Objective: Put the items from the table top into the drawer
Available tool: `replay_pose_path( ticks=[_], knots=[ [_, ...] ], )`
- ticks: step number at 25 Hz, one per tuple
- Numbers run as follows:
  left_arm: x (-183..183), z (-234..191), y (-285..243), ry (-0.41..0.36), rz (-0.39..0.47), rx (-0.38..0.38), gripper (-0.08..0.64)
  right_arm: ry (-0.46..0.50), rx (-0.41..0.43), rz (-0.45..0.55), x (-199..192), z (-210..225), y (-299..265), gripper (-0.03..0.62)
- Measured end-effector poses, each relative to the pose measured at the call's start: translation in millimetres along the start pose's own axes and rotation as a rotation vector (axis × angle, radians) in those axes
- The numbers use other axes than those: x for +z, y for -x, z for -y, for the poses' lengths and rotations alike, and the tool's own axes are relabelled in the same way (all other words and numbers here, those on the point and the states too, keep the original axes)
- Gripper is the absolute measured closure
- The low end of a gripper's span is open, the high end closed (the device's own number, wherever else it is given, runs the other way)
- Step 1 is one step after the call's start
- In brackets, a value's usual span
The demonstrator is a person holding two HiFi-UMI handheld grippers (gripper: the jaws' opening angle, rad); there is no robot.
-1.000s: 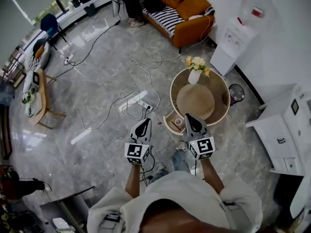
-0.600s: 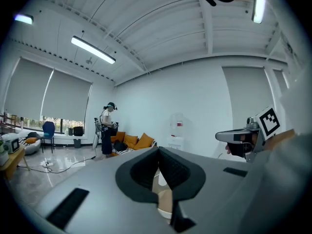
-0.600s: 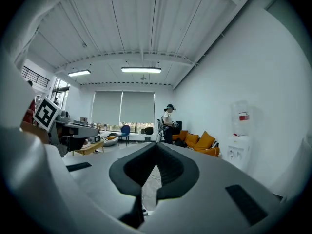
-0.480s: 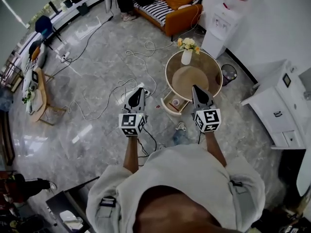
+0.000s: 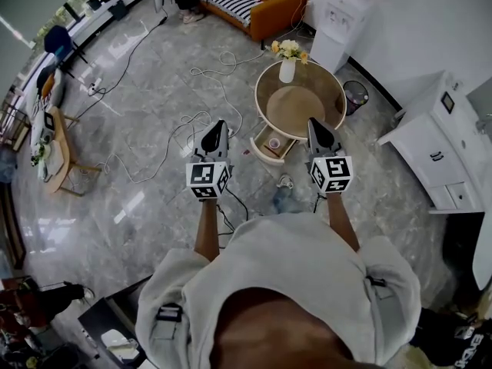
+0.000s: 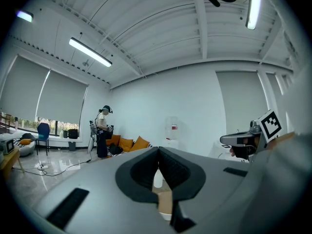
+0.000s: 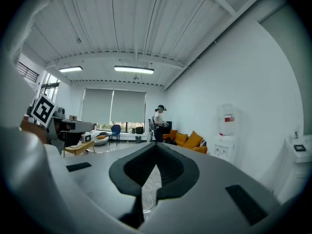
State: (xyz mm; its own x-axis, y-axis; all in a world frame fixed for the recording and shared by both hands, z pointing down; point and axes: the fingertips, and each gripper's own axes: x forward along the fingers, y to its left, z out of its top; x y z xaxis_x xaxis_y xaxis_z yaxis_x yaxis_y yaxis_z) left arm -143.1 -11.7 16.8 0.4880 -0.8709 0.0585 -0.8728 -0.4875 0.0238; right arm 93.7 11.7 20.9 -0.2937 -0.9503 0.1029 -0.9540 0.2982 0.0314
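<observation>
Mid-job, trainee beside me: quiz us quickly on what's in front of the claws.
1. True or false: the pale drawer under the round glass-topped table stands open.
2. What stands on that table? A: white vase of yellow flowers. B: red kettle. C: laptop.
3. Fill in: the left claw and right claw are both ____.
Key: 1 true; 2 A; 3 shut, holding nothing.

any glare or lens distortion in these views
Head view: strong fisheye curve, pale glare streaks on the glossy floor. Left gripper view: dark round vignette, ceiling lamp blown out. Right gripper view: same vignette, strip lights bright.
</observation>
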Motion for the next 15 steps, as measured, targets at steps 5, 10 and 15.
replay_pose_path(
  ticks=[5,10,15],
  knots=[
    [0,3,4,-0.002,0.001,0.004,0.545,-0.008,-0.008,0.000,-3,2,6,0.569],
    [2,6,5,-0.006,0.008,0.006,0.545,-0.008,-0.015,-0.006,-5,5,11,0.569],
    [2,14,5,-0.007,0.002,-0.005,0.545,-0.013,-0.022,-0.011,-6,9,18,0.569]
  ],
)
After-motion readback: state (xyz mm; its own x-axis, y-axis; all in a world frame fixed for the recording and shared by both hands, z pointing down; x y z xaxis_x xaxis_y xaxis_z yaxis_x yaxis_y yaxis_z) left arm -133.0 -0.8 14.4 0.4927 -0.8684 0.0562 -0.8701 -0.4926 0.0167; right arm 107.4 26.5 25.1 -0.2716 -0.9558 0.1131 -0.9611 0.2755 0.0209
